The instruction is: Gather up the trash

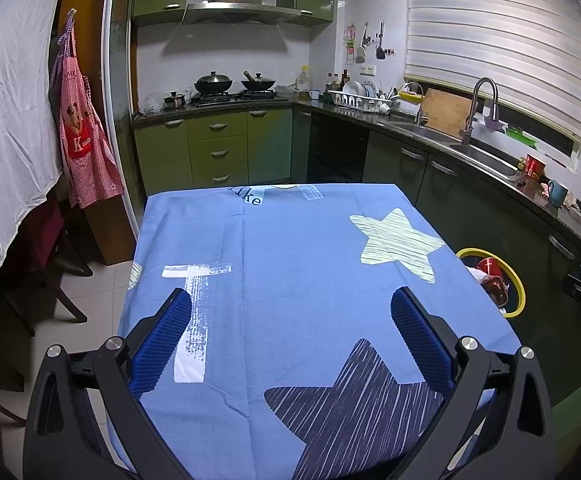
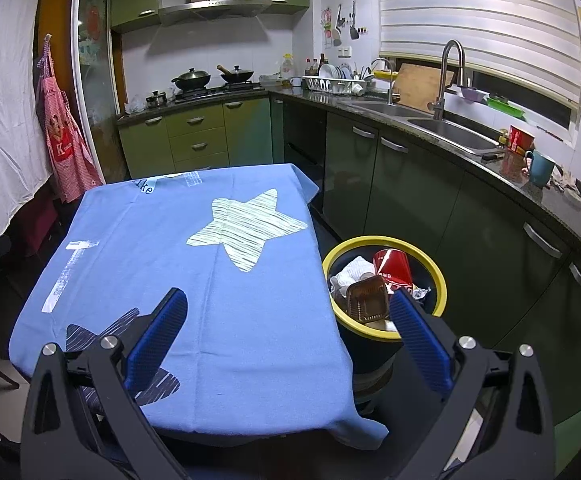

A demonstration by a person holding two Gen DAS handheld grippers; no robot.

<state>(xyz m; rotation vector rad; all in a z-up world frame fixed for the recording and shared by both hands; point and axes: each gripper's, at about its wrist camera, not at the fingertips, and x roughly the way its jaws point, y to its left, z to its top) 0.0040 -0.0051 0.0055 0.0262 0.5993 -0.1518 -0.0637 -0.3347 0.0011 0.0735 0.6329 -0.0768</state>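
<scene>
A green-cabinet kitchen; the blue star-print tablecloth lies bare. Trash — red cup, brown tray, crumpled paper — sits in the yellow-rimmed bin beside the table. Left gripper and right gripper hang spread and empty. Collection looks finished; next, scan for strays.

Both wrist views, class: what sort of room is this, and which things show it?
A home kitchen, most likely: woks on a stove under an extractor hood, a steel sink with a tall tap, and green cabinets.

Red apron hanging left; woks on stove.
</scene>
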